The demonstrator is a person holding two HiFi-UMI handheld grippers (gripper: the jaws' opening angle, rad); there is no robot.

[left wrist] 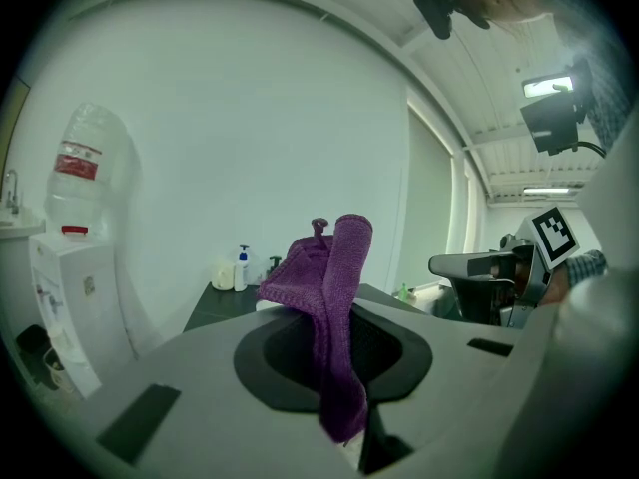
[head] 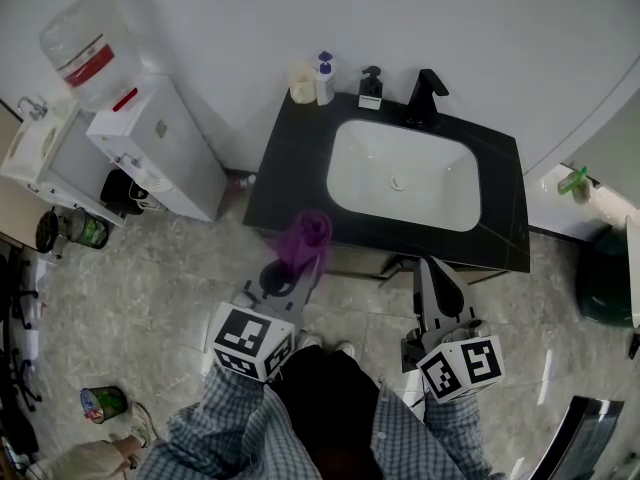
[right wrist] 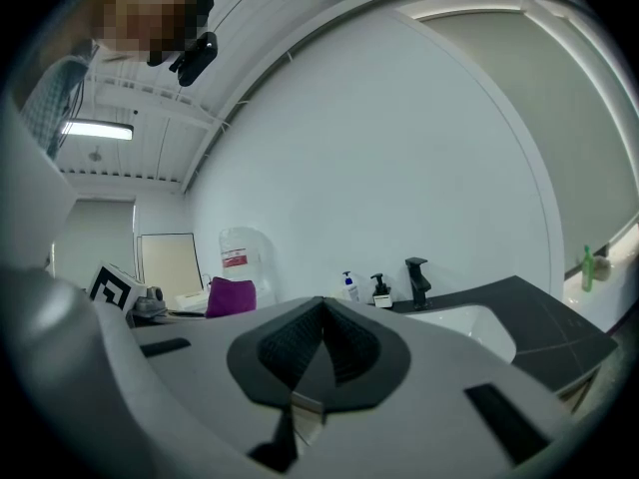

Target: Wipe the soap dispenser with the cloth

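At the back of the black counter (head: 290, 173) stand a white bottle with a blue pump (head: 323, 80) and a small black-pump soap dispenser (head: 371, 89). Both also show far off in the right gripper view: the blue-pump bottle (right wrist: 349, 287) and the black-pump dispenser (right wrist: 380, 288). My left gripper (head: 299, 264) is shut on a purple cloth (head: 306, 238) in front of the counter's front left edge. In the left gripper view the cloth (left wrist: 335, 297) stands up out of the jaws and hangs over them. My right gripper (head: 433, 268) is shut with nothing in it, below the counter's front edge.
A white basin (head: 402, 176) is set in the counter, with a black faucet (head: 425, 95) behind it and a cream cup (head: 301, 82) beside the bottles. A water cooler (head: 160, 143) stands to the left. A dark green bin (head: 605, 278) is on the right.
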